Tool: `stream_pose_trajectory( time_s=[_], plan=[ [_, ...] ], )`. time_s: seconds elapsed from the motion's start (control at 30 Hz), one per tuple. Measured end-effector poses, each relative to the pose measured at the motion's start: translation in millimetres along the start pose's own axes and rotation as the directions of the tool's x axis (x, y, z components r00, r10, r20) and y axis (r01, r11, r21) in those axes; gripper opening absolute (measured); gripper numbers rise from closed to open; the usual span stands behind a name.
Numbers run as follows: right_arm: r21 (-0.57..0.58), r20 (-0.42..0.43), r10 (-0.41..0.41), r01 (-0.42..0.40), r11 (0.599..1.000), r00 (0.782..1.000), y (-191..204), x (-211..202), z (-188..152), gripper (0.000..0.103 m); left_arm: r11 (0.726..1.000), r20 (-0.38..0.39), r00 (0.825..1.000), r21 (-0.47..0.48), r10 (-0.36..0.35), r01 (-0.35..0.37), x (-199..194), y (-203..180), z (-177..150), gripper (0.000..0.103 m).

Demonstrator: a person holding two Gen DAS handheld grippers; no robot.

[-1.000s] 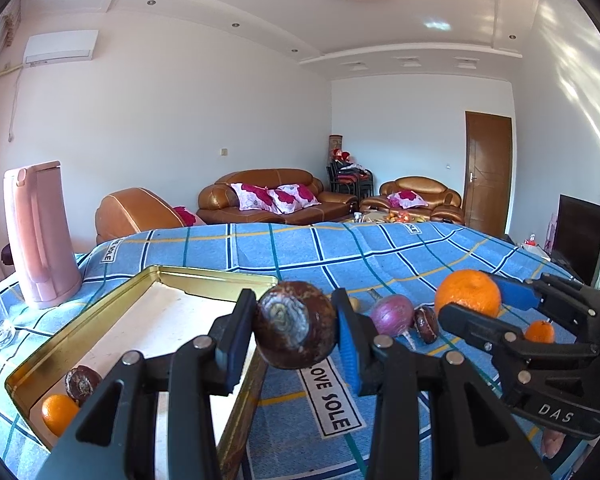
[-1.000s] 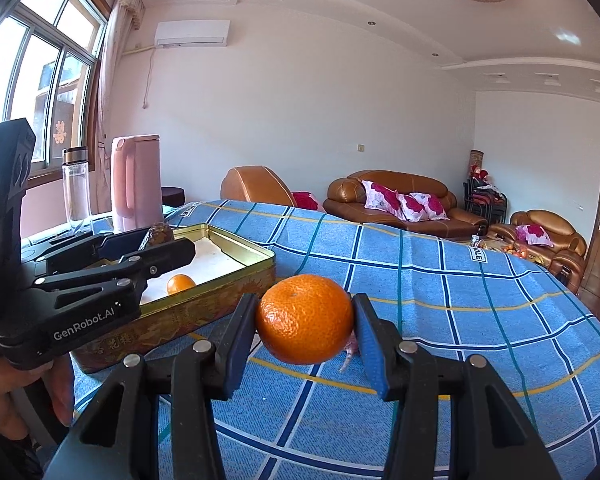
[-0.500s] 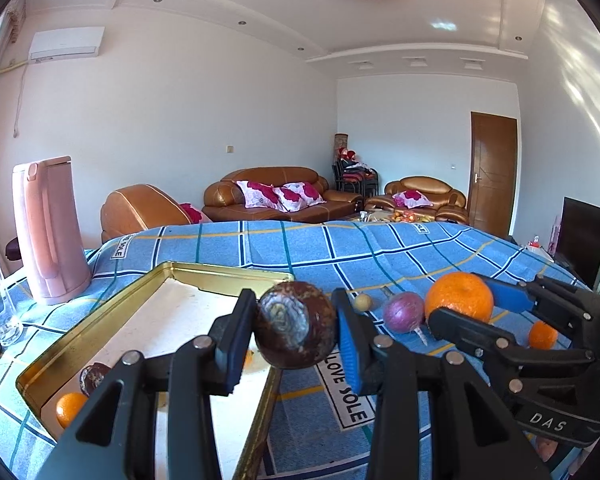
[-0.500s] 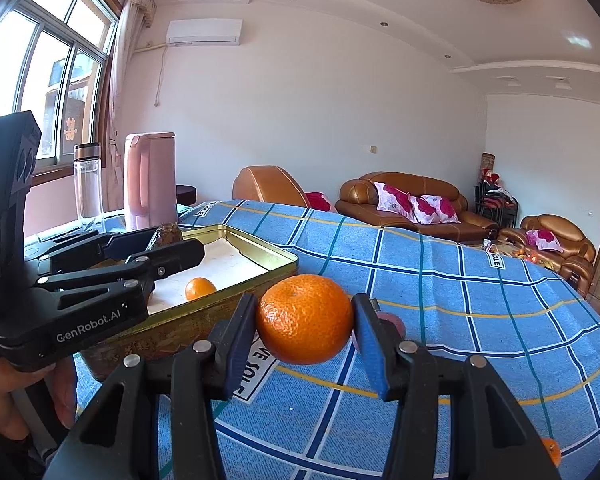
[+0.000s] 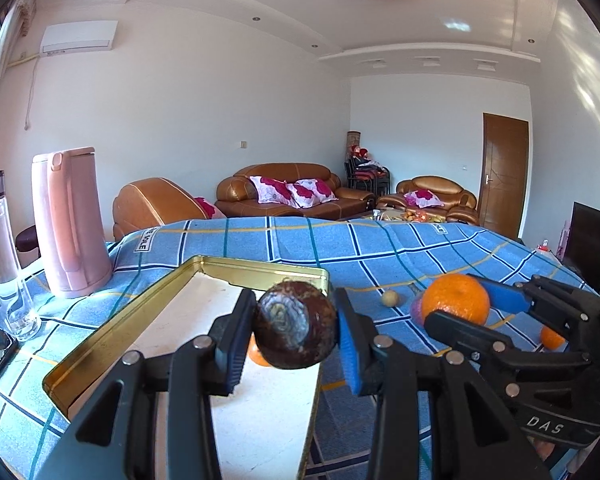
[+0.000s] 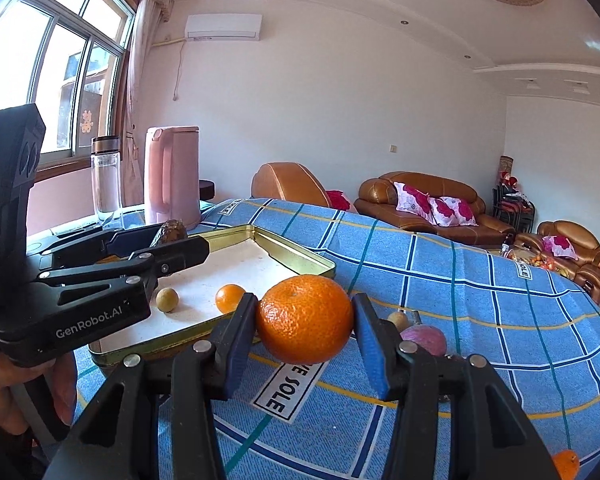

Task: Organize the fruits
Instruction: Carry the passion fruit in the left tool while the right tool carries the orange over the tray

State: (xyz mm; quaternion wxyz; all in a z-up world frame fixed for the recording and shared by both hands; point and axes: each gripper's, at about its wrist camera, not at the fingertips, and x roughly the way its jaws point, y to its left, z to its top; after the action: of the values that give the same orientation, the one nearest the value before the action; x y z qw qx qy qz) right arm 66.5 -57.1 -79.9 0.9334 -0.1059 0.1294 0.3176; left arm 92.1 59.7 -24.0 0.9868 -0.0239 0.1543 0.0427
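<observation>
My left gripper is shut on a dark brown passion fruit and holds it above the gold tin tray, over its right part. My right gripper is shut on a large orange above the blue cloth, just right of the tray. In the tray lie a small orange and a small tan fruit. On the cloth lie a purple fruit, a tan fruit and a small orange.
A pink kettle and a clear bottle stand on the table left of the tray. The table is covered by a blue checked cloth. Sofas stand behind the table.
Both grippers have moved left with their fruit. The passion fruit is now over the tray, and the orange has come closer to the tray's right rim.
</observation>
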Motion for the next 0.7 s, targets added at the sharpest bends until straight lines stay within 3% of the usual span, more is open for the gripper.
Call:
stream_pose_trajectory(
  time_s=[0.7],
  plan=[
    [-0.064,-0.013,0.117,-0.118,0.991,0.993,54,26,14,0.05,0.993,-0.07,0.993,-0.06,0.095,-0.099,-3,64,-9,0.04]
  ],
)
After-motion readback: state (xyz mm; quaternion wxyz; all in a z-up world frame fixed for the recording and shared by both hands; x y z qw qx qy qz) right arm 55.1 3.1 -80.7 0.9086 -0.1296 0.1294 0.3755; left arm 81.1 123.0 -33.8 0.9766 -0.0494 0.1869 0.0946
